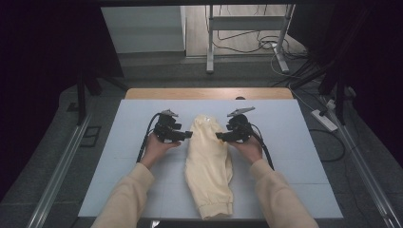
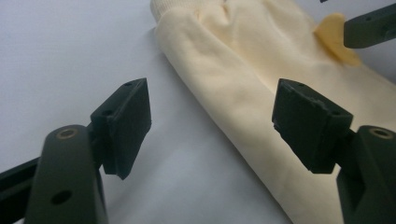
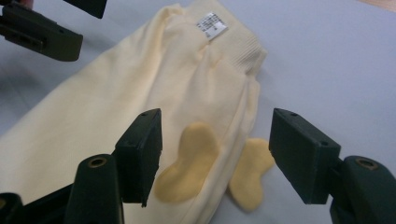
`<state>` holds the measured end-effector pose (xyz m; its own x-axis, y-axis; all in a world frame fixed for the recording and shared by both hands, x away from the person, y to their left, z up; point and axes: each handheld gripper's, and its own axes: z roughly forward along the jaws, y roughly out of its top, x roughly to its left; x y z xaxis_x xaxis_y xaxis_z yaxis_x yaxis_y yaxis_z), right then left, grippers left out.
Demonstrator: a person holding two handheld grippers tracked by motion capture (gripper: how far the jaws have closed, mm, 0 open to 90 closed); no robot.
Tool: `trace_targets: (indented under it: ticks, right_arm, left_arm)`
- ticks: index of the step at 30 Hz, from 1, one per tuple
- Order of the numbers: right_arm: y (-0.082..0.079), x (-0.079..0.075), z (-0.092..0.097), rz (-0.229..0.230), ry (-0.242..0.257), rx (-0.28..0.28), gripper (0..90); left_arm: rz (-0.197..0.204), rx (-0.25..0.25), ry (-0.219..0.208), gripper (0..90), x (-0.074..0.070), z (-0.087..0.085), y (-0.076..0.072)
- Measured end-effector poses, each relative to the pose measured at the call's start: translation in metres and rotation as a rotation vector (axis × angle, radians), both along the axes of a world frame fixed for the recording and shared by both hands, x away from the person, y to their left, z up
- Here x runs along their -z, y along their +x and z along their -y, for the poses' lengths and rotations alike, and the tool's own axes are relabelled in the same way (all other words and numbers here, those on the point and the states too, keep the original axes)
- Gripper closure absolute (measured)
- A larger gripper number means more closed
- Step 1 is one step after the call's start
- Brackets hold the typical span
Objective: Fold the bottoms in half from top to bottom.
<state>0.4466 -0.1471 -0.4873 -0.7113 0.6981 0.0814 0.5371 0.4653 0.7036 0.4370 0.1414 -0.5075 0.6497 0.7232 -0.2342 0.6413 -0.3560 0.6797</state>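
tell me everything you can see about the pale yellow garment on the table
The pale yellow garment looks like soft knit trousers, folded lengthwise into a narrow strip on the white table. A ribbed waistband with a white label lies at the far end, ribbed cuffs at the near end. Two darker yellow ear-like flaps stick out on one side. Both tools flank it, open, touching nothing.
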Motion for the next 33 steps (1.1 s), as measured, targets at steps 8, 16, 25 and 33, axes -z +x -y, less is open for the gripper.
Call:
trace_targets:
  ticks: [8, 16, 25, 33]
  right_arm:
    - [0.014, -0.002, -0.007, -0.003, -0.030, 0.022, 35.5]
    - [0.022, 0.013, -0.009, -0.035, -0.080, 0.011, 36.2]
    - [0.024, 0.027, -0.010, -0.074, -0.106, -0.005, 38.4]
    - [0.026, 0.030, -0.011, -0.096, -0.068, -0.015, 42.4]
  left_arm:
    - [-0.008, 0.001, 0.000, 30.8, 0.007, 0.008, 0.009]
    - [-0.026, 0.005, 0.023, 35.7, 0.016, 0.014, 0.013]
    - [-0.070, 0.019, 0.018, 41.5, 0.024, 0.017, 0.015]
    - [-0.089, 0.071, -0.025, 59.0, 0.029, 0.020, 0.016]
